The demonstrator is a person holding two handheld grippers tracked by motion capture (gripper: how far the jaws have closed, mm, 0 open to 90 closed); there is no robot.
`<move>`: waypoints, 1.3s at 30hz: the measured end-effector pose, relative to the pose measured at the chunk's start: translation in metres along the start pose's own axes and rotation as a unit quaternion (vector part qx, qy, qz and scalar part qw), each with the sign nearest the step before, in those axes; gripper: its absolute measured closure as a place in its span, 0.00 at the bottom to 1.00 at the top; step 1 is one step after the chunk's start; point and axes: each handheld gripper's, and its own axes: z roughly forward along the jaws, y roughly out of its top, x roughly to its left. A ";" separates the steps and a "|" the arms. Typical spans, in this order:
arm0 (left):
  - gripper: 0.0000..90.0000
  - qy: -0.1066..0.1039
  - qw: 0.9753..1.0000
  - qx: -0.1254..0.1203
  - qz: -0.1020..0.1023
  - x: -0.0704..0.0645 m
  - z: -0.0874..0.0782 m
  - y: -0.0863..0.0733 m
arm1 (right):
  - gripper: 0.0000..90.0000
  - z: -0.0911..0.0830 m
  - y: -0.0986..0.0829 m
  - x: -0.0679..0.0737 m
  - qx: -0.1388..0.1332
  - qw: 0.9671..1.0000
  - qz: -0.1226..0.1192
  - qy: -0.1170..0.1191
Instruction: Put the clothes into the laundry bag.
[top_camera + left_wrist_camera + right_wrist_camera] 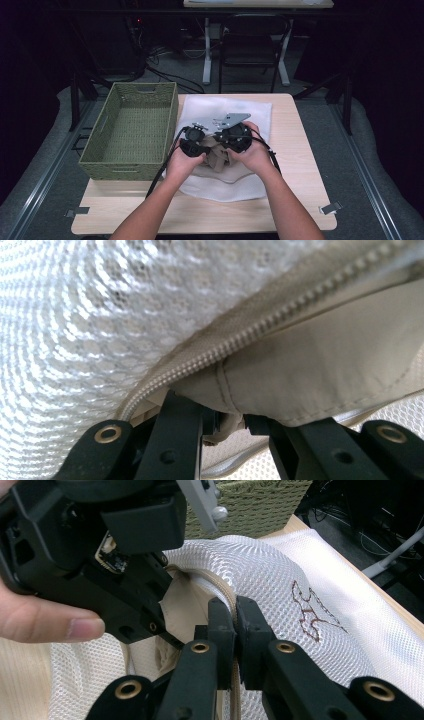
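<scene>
The right tool (235, 622) is clamped on the mesh bag's (260, 575) zipper edge (222, 591); the left tool (231, 422) pinches beige cloth (320, 375), which should be pushed inside gently.

Passage leftward is blocked by the woven basket (131, 131), set just beside the mesh bag (227, 116). Bare tabletop (295, 150) is left free to the right and near the front edge.

Both forearms are showing bare, no sleeves. The left gripper (194, 141) and right gripper (234, 136) are sporting chunky black plastic, brass-ringed screw holes, grey three-cornered top plates, and black cables trailing back.
</scene>
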 end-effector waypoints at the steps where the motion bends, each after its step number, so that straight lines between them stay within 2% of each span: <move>1: 0.89 0.001 1.000 0.001 -0.003 0.000 0.000 0.000 | 0.96 0.000 0.000 0.000 0.000 1.000 -0.001 0.001; 25: 0.87 0.000 1.000 -0.001 -0.015 0.003 0.008 0.004 | 0.96 0.002 0.000 0.000 0.002 1.000 -0.003 0.000; 32: 0.78 0.001 1.000 0.002 0.000 0.001 0.009 0.000 | 0.96 0.001 -0.001 -0.001 0.002 1.000 0.000 0.000; 39: 0.73 -0.002 1.000 -0.002 -0.001 0.002 0.007 -0.003 | 0.96 0.002 -0.001 0.000 0.003 1.000 -0.001 0.002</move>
